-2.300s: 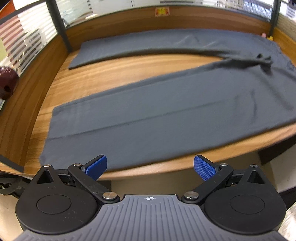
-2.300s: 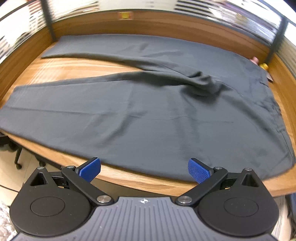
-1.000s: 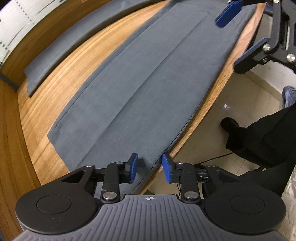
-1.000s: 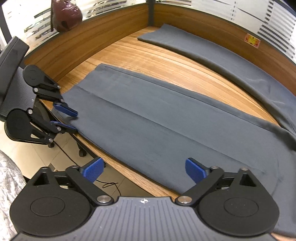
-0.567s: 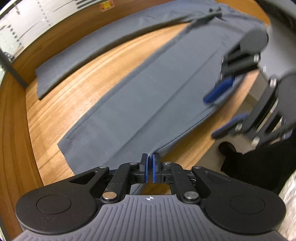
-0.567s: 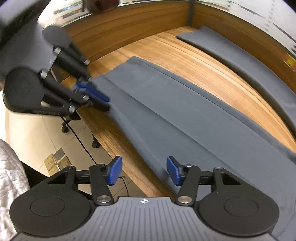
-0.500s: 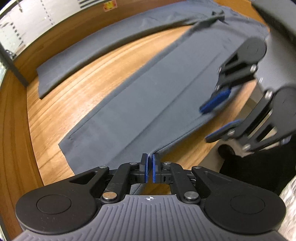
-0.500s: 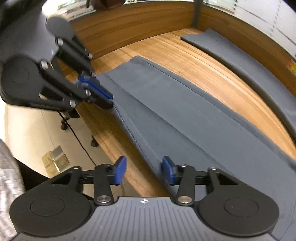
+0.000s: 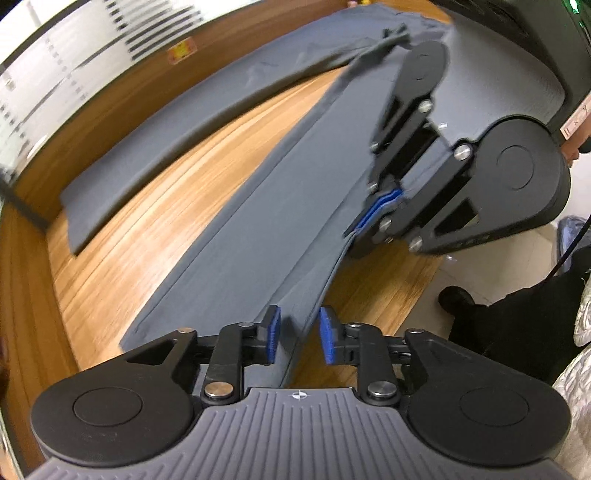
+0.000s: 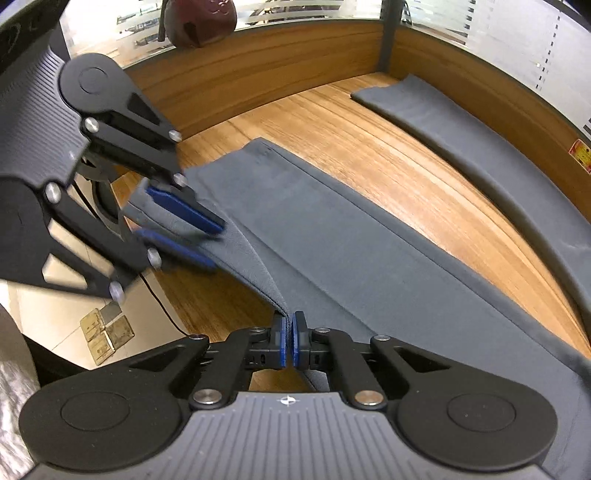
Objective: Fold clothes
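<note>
Dark grey trousers (image 9: pixel 258 206) lie spread on the wooden table (image 9: pixel 147 229), one leg near me and the other leg (image 9: pixel 184 122) along the back wall. My right gripper (image 10: pixel 288 339) is shut on the near leg's front edge (image 10: pixel 273 295), which it lifts into a ridge; the left wrist view shows it too, as the right gripper (image 9: pixel 380 210). My left gripper (image 9: pixel 298 334) is near the hem. Its jaws are opening, and the cloth edge runs loosely between the blue pads (image 9: pixel 273 334). The right wrist view shows the left gripper (image 10: pixel 181 230) with cloth between its parted jaws.
A wooden wall (image 10: pixel 258 81) rims the table's back and side. A dark red bag (image 10: pixel 199 18) hangs behind it. Past the table's front edge are the floor, a person's dark shoe (image 9: pixel 458 299) and a cable (image 10: pixel 162 295).
The right jaws went from wide open to shut on the trouser edge. The left jaws were shut on the cloth half a second ago and now stand apart. The edge has lifted off the table.
</note>
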`<state>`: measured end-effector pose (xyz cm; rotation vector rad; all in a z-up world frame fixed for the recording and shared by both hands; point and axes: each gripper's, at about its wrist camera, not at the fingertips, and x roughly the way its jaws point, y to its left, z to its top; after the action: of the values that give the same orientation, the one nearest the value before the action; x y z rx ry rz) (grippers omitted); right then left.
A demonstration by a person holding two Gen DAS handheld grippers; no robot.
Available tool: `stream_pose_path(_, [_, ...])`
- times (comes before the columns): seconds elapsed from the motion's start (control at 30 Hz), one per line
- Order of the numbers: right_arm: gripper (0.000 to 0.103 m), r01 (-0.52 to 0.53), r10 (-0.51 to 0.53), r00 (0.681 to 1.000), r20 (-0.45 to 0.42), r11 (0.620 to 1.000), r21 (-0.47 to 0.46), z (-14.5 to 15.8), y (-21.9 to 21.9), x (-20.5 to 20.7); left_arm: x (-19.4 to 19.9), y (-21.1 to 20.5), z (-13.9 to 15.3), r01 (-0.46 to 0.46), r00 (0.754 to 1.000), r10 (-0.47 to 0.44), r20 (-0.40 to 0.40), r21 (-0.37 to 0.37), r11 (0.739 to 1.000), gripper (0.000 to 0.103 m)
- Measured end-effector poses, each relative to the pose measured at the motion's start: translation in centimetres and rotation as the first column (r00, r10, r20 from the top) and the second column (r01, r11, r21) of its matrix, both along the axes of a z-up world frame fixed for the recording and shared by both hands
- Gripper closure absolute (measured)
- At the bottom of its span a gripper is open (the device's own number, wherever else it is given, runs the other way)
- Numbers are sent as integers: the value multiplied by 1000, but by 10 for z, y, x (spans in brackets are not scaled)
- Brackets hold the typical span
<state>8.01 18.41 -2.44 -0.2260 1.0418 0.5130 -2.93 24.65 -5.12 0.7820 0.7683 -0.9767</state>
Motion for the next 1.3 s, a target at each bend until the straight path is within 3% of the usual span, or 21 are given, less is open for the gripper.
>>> stream_pose_path(0.17, [100, 4, -4, 1000, -8, 1000, 16, 3, -4, -3, -2, -23, -11, 76, 997, -76, 28, 22, 997, 75])
stream_pose_path(0.2, [100, 10, -9, 1000, -11, 1000, 23, 3, -5, -3, -2, -26, -14, 82, 996, -83, 31, 32, 996, 96])
stream_pose_path(0.23, [100, 14, -14, 1000, -12, 1000, 26, 3, -5, -3, -1, -27, -14, 72, 997, -73, 36, 27, 997, 99])
stream_pose_path(0.33, [99, 15, -15, 1000, 5, 1000, 20, 2, -6, -7, 0, -28, -15, 41, 998, -41, 49, 12, 999, 100])
stream_pose_path(0.47, [90, 13, -13, 999, 51, 1000, -4, 0, -7, -15, 2, -25, -8, 0, 999, 1, 38, -10, 1000, 100])
stream_pose_path(0.7, [90, 57, -46, 993, 111, 994, -94, -16, -27, -27, 9, -24, 4, -115, 992, 117, 40, -58, 992, 100])
stream_pose_path(0.9, [90, 116, -91, 986, 141, 976, -182, -27, -84, -47, 14, -29, 12, -216, 975, 219, 38, -67, 974, 99])
stream_pose_path(1.3, [90, 261, -228, 964, 138, 907, -331, -48, -240, -104, 5, -38, 27, -409, 911, 408, 60, -4, 913, 99])
